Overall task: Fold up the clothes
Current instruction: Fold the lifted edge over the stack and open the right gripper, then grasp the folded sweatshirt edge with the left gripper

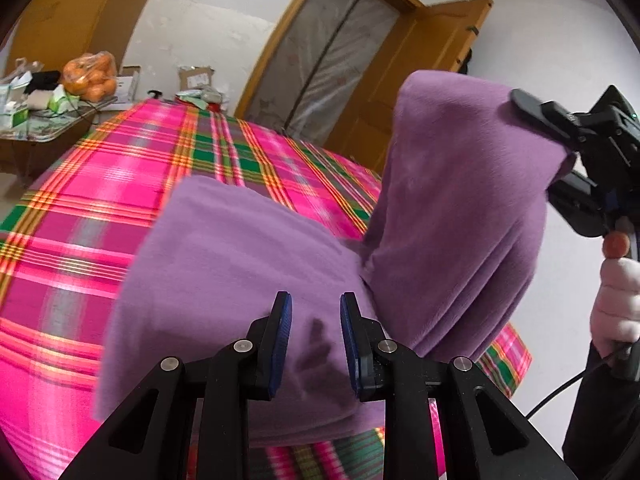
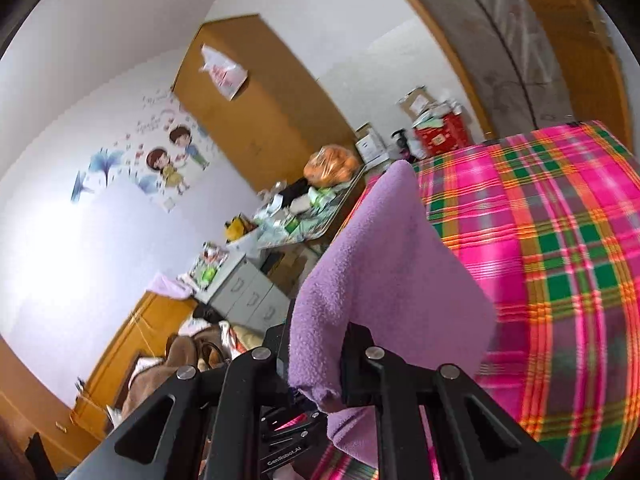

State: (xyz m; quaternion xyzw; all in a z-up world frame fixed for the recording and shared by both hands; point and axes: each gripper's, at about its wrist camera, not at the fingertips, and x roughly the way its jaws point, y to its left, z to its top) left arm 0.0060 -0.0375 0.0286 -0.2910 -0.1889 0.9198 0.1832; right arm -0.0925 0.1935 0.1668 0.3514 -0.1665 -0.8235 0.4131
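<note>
A purple fleece garment [image 1: 248,264] lies on a bed with a pink and green plaid cover [image 1: 120,184]. My left gripper [image 1: 316,340] hovers low over the garment's near part. Its blue-padded fingers [image 1: 282,340] stand apart, with only cloth showing below the gap. On the right, one end of the garment is lifted high in a hanging fold [image 1: 460,200], with my right gripper [image 1: 560,140] clamped on its top edge. In the right wrist view the purple cloth [image 2: 384,272] bulges out from between the right gripper's [image 2: 316,364] fingers and hides their tips.
A gloved hand [image 1: 616,304] holds the right gripper's handle. Beyond the bed stands a cluttered side table with a bag of oranges [image 1: 90,76] and boxes. A wooden door [image 1: 424,80] is at the back. Grey drawers [image 2: 248,296] sit by the wall.
</note>
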